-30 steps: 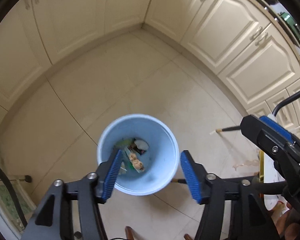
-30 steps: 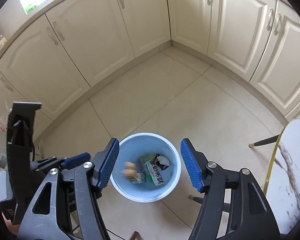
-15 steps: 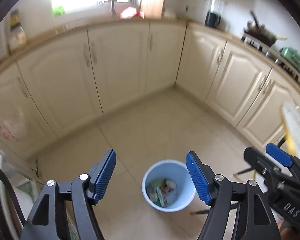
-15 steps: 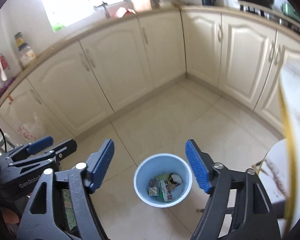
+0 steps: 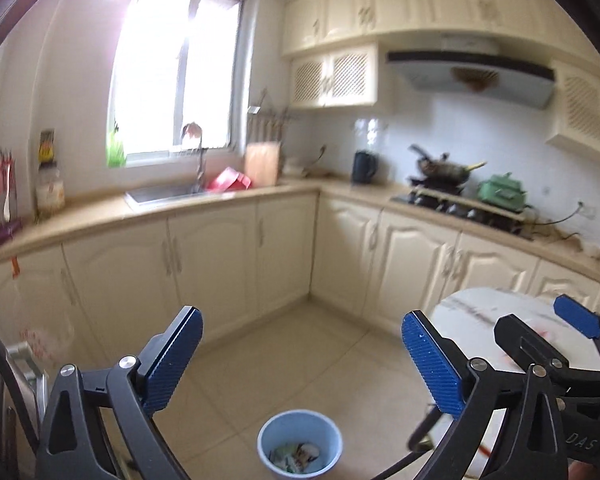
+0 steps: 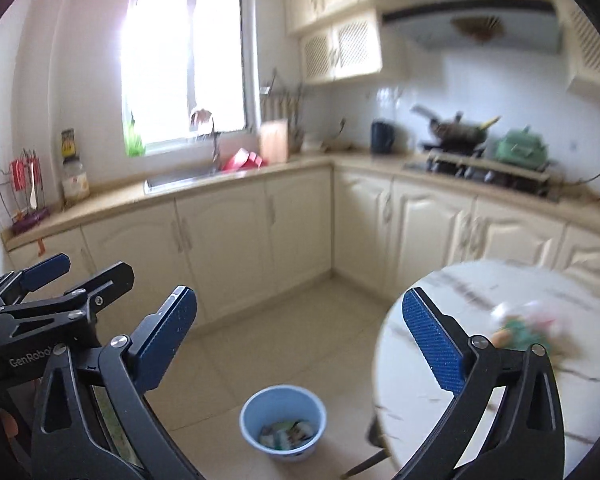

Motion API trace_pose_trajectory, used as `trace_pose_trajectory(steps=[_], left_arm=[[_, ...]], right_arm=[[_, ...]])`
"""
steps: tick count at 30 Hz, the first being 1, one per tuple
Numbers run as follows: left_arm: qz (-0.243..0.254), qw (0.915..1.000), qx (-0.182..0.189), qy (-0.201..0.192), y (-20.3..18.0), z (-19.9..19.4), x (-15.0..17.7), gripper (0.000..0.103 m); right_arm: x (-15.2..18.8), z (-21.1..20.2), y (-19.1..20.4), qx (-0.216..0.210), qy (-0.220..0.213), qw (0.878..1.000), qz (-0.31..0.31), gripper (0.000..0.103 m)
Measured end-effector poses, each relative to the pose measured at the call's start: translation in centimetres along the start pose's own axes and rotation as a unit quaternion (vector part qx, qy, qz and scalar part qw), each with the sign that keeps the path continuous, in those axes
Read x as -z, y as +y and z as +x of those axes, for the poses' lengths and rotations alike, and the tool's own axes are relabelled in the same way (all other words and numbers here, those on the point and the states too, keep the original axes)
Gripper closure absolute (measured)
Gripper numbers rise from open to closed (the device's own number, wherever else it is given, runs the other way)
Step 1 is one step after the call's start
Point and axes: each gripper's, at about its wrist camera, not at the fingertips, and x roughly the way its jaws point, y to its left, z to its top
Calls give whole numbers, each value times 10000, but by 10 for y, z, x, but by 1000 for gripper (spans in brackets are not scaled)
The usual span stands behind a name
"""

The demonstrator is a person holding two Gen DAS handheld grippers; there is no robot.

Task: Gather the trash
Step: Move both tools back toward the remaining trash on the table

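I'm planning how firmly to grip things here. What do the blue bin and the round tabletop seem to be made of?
Blue bin: probably thin plastic; uniform pale blue, smooth thin rolled rim, faint sheen.
Round tabletop: marble or marble-look slab; white with dark grey veins, smooth and slightly glossy. Blur leaves real stone versus laminate open.

Two hand-held grippers point(image 5: 300, 364) point(image 6: 300, 346) — one blue bin point(image 5: 300, 446), one round table point(image 6: 500, 320).

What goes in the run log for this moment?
left gripper: open, empty | right gripper: open, empty | blue bin: on floor, holds trash | round table: blurred litter remains
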Motion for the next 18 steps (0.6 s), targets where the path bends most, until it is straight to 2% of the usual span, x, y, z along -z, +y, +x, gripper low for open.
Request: trace_pose_trajectory(steps=[3, 8, 11, 18], left_arm=[[189, 9990, 147, -380, -23, -79, 39, 2], [368, 9950, 374, -847, -33, -164, 107, 2], [434, 9918, 466, -1104, -39, -195, 140, 1], [500, 9859, 716, -1430, -59, -224, 175, 1]], right_arm=[[-11, -47, -7, 240, -343, 9991, 9, 0], [-23, -112, -19, 591, -723, 9956, 64, 0], [-27, -142, -25, 767, -889, 9930, 88, 0], [-36, -195, -43, 1127, -1244, 9858, 96, 0]])
